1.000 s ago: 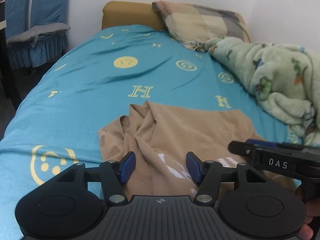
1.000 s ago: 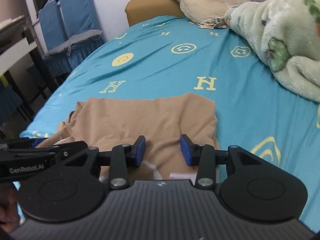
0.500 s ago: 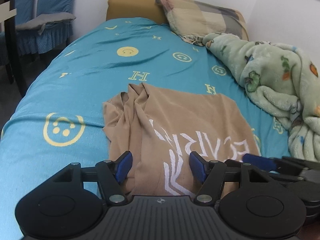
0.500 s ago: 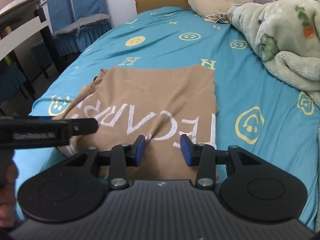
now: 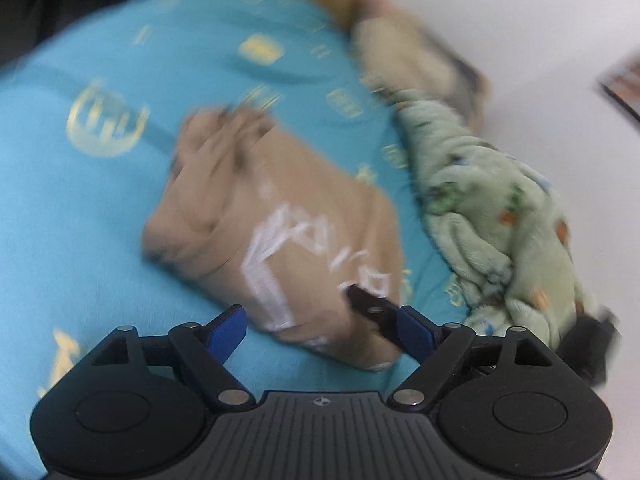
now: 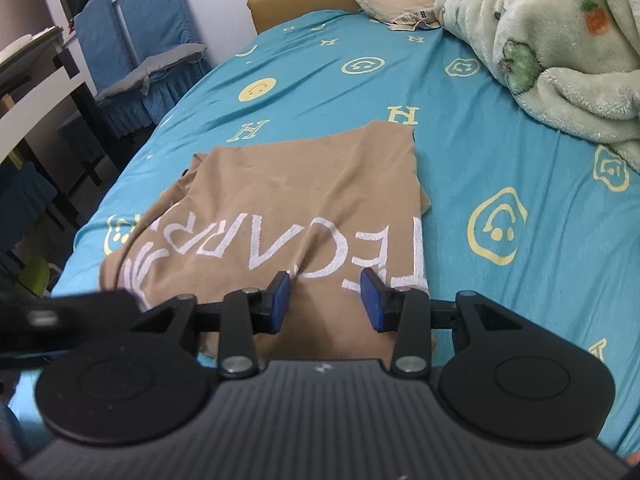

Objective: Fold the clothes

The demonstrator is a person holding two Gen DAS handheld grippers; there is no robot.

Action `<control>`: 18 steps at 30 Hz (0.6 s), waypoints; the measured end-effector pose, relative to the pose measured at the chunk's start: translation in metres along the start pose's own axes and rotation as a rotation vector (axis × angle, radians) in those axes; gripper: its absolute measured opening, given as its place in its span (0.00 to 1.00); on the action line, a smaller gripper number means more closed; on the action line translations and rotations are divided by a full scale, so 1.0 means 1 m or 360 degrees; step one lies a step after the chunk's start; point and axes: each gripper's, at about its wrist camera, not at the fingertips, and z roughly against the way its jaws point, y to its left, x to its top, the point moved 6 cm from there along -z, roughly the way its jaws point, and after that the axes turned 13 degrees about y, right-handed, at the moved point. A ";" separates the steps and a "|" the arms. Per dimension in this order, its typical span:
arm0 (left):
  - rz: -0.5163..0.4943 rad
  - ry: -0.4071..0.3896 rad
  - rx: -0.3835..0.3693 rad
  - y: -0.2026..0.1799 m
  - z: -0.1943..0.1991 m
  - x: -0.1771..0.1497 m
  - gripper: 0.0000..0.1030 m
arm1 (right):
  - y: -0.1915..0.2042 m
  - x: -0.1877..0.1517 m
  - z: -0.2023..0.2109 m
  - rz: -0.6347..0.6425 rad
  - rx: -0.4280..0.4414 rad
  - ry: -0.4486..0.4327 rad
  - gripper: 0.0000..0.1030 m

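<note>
A tan T-shirt (image 6: 280, 208) with white lettering lies partly folded on the turquoise bedsheet (image 6: 500, 152), its left side bunched. The left gripper (image 5: 320, 330) hovers over its near edge, jaws opening, gripping nothing. The right gripper (image 6: 325, 300) stands part-open above the near hem, pads clear of cloth. A green fleece blanket (image 6: 560, 48) lies heaped alongside.
</note>
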 end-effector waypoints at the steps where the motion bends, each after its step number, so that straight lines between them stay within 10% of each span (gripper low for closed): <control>1: 0.0100 0.0030 -0.0006 0.010 -0.008 0.003 0.82 | 0.000 0.000 0.000 -0.0005 0.0000 -0.0001 0.40; 11: 0.0678 -0.0208 -0.0167 0.064 -0.012 0.025 0.54 | -0.006 -0.002 0.005 -0.0105 0.0016 -0.0014 0.40; 15: 0.0668 -0.0214 -0.0176 0.065 -0.010 0.024 0.39 | -0.013 -0.004 0.023 -0.0345 0.0291 -0.0030 0.44; 18: 0.0634 -0.0233 -0.0196 0.061 -0.006 0.024 0.33 | -0.018 -0.008 0.039 -0.0560 0.0581 -0.0054 0.80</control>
